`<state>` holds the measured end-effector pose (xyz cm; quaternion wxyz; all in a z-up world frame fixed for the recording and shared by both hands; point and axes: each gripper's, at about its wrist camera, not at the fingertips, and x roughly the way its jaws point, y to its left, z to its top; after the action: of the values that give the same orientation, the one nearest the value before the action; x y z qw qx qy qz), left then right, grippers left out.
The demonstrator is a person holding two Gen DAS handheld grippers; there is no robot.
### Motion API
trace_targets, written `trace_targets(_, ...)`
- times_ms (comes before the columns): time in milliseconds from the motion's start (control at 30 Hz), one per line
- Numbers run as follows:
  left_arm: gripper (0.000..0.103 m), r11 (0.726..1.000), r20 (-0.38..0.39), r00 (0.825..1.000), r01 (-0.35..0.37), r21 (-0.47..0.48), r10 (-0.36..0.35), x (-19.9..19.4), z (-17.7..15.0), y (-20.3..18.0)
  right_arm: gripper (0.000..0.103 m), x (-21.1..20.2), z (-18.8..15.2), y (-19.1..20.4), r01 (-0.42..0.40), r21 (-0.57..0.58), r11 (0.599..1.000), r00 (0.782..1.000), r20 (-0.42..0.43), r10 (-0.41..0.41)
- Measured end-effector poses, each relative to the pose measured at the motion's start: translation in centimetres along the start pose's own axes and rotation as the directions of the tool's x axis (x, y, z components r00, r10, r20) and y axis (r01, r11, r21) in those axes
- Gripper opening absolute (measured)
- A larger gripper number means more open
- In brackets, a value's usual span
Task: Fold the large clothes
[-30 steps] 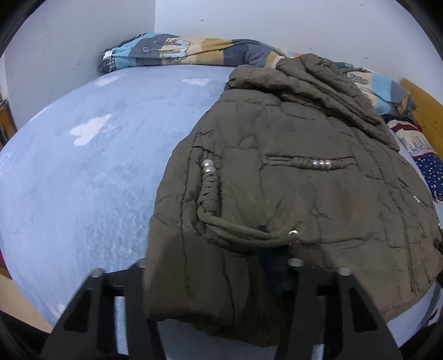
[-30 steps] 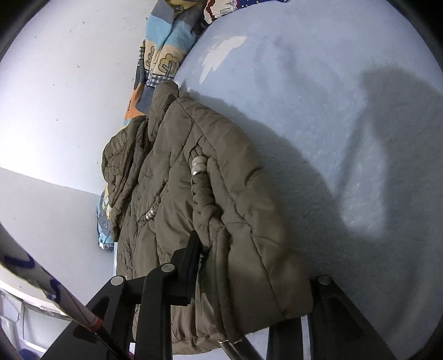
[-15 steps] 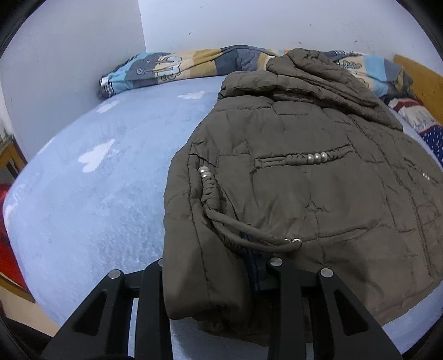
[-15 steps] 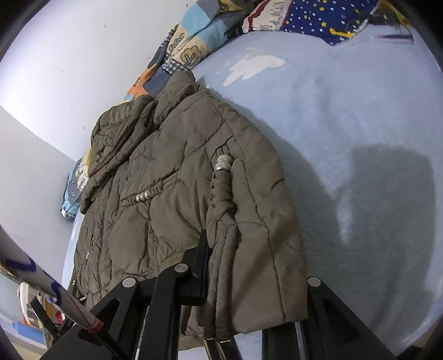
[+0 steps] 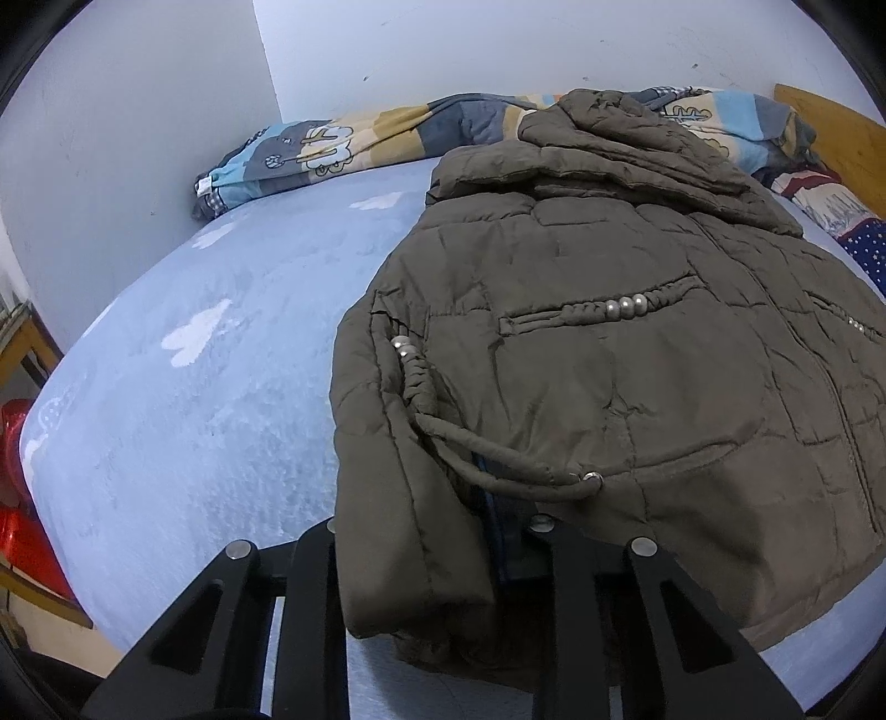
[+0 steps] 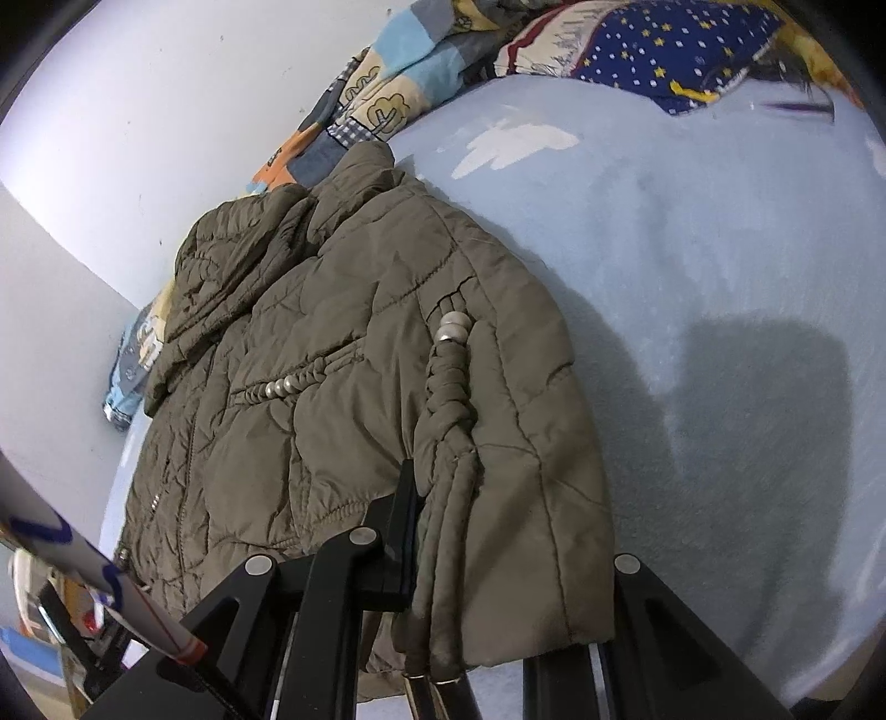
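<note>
An olive-brown padded jacket (image 5: pixel 609 387) lies front up on the light blue bed (image 5: pixel 194 415), hood toward the wall. In the left wrist view my left gripper (image 5: pixel 432 531) has the jacket's near bottom corner between its black fingers. Its jaws are closing and the fabric fills the gap. In the right wrist view the same jacket (image 6: pixel 332 360) spreads away to the left. My right gripper (image 6: pixel 509 531) is shut on the other bottom corner, beside the braided cord with silver beads (image 6: pixel 451 354). The corner's fabric hides the right fingertip.
A rolled patchwork quilt (image 5: pixel 332 149) lies along the wall behind the jacket. A star-print pillow (image 6: pixel 664 50) sits at the head of the bed by a wooden headboard (image 5: pixel 830 133). Something red (image 5: pixel 22 498) stands beyond the bed's left edge. A white tube (image 6: pixel 83 581) crosses the lower left.
Both grippers' jaws have narrowed onto the jacket's bottom corners. Both views have rolled, so the jacket sits more upright in frame. The right gripper has risen slightly.
</note>
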<state>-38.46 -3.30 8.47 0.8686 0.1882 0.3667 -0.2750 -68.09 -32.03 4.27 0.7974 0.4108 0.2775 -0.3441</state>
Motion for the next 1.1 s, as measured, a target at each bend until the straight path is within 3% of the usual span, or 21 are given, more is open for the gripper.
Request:
trace_targets(400,0.02,1.0,0.02,1.0,0.006,-0.006,-0.006,-0.6,0.3,0.0,0.013,-1.1,0.0,0.5,-0.001,-0.025,1.0,0.999,0.033,0.002)
trace_targets(867,0.017,1.0,0.13,0.991,-0.008,-0.009,0.009,-3.4,0.5,0.8,0.012,-5.4,-1.1,3.6,0.019,-0.171,0.985,0.989,0.151,0.007)
trace_targets(1100,0.018,1.0,0.115,0.993,-0.001,-0.014,0.002,-3.1,0.7,1.3,0.012,-5.7,-1.2,3.5,0.011,-0.166,0.986,0.989,0.145,0.013)
